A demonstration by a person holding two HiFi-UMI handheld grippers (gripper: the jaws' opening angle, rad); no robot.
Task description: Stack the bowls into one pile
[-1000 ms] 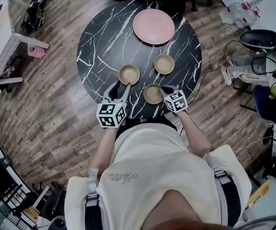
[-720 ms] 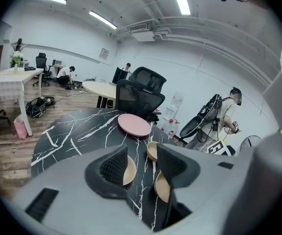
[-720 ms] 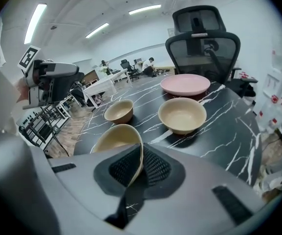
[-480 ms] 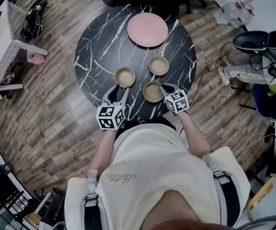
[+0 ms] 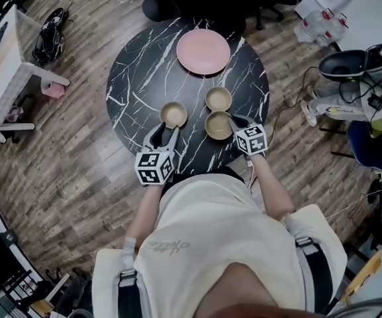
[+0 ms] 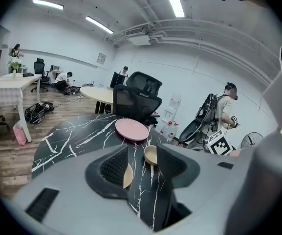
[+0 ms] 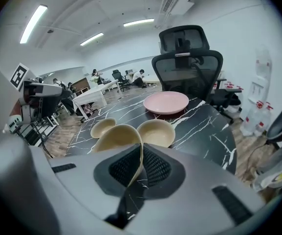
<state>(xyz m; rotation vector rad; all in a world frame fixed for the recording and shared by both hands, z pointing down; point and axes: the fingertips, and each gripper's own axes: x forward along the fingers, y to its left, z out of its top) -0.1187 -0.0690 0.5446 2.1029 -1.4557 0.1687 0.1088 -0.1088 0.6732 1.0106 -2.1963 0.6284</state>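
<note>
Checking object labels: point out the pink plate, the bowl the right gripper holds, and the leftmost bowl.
pink plate (image 5: 203, 51), head view, its centre
held bowl (image 5: 218, 125), head view, inner floor
leftmost bowl (image 5: 173, 114), head view, inner floor

The left gripper (image 5: 162, 132) reaches forward, angled gently downward, with its jaws standing apart and nothing pressed between them. The right gripper (image 5: 234, 120) tilts more steeply down, its jaws pinched thin on the near rim of a tan bowl (image 7: 115, 135). The left forearm (image 5: 147, 201) and right forearm (image 5: 270, 185) both extend ahead of the torso, elbows bent.

Glossy veined black stone-look table (image 5: 131, 78), matt tan bowls (image 5: 173, 114), wood-plank floor (image 5: 78, 171).
</note>
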